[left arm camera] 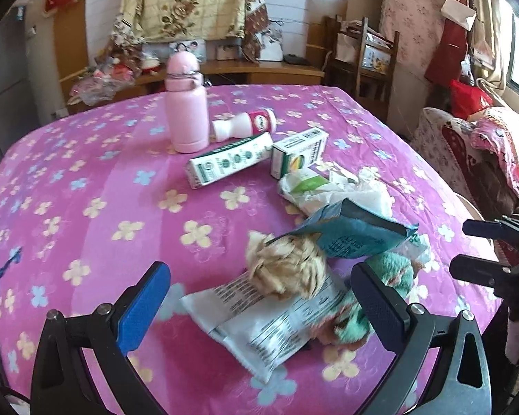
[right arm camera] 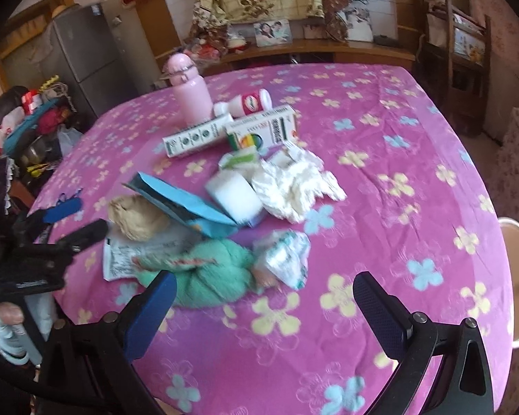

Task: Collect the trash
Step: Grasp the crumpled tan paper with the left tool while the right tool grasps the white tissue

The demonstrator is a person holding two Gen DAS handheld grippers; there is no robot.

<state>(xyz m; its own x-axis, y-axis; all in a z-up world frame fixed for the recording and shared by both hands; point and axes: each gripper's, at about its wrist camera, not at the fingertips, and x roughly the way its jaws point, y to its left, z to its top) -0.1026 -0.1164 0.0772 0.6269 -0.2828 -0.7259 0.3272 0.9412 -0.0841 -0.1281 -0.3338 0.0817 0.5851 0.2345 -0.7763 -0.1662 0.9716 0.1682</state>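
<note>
Two grippers hang over the pink flowered tablecloth (left arm camera: 86, 173), both spread wide and holding nothing. From the left wrist view, the left gripper (left arm camera: 259, 307) straddles a white printed wrapper (left arm camera: 259, 321) with a beige paper wad (left arm camera: 287, 266) lying on it; a green wad (left arm camera: 391, 269) sits just beside its right finger, under a teal packet (left arm camera: 353, 235). Farther back stand a pink flask (left arm camera: 186, 103), a tipped white bottle (left arm camera: 245, 124) and two cartons (left arm camera: 230, 162), then crumpled white tissue (left arm camera: 363, 190). From the right wrist view, the right gripper (right arm camera: 264, 311) hovers near the green wad (right arm camera: 207, 276), with a silvery crumpled wrapper (right arm camera: 287, 256) between its fingers farther on. Trash lies heaped mid-table, untouched.
</note>
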